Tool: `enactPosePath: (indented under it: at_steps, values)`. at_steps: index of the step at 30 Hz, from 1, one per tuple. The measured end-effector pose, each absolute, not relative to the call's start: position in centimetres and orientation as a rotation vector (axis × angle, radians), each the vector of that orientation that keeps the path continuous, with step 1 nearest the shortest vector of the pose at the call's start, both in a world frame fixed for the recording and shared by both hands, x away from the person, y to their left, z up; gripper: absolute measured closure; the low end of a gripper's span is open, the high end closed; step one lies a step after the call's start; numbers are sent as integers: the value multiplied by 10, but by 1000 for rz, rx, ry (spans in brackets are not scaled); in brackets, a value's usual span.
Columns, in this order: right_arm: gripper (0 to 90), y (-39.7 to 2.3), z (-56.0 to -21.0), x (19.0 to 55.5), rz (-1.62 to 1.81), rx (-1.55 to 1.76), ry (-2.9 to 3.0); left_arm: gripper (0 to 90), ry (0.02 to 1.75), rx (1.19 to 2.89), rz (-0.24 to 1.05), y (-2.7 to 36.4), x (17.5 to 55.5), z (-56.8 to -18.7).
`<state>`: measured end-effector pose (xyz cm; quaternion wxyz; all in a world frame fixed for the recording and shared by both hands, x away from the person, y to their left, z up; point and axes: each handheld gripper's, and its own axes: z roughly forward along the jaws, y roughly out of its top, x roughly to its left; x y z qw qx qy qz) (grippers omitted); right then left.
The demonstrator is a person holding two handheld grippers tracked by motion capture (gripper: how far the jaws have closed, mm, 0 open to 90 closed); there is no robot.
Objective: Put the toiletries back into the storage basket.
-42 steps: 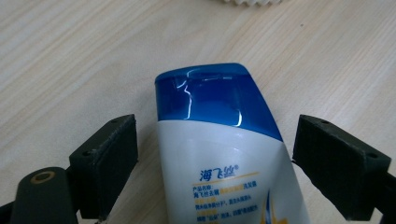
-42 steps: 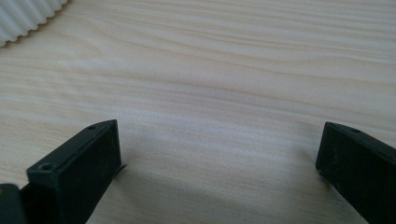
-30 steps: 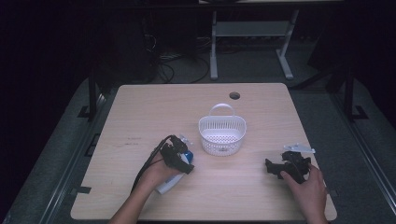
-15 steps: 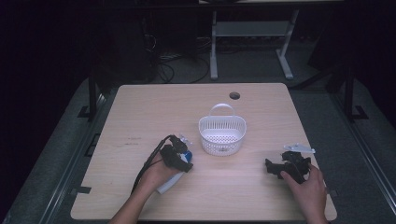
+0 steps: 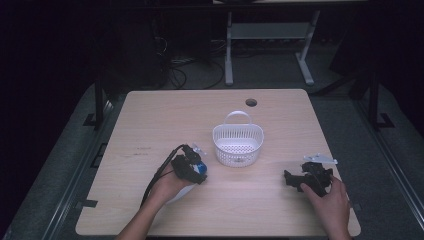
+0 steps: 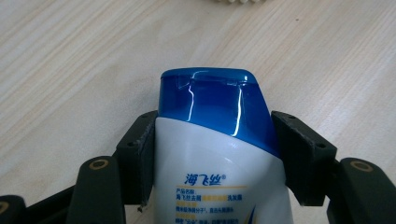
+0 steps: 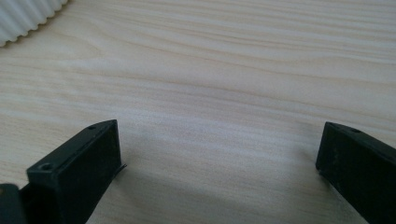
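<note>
While the left gripper (image 6: 215, 154) clamps a shampoo bottle (image 6: 212, 140), the right gripper (image 7: 215, 168) rests spread apart on the surface (image 5: 165, 120).

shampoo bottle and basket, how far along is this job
Done: the left gripper is shut on the shampoo bottle, its jaws pressing both sides just below the blue cap. In hand: the bottle lies low at the table, beside the white basket. Left, presumably: lifting it into the basket, which looks empty. The right gripper rests open over bare wood.
</note>
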<state>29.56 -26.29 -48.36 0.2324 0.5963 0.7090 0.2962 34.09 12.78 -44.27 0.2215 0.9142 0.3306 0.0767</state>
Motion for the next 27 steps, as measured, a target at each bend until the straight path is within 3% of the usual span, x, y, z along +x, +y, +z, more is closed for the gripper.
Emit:
enactPosePath:
  at_steps: [27]
  values:
    - [0, -263, -484, 296, 814, 1638, 1948, 370, 763, 2210, 72, 190, 341, -410]
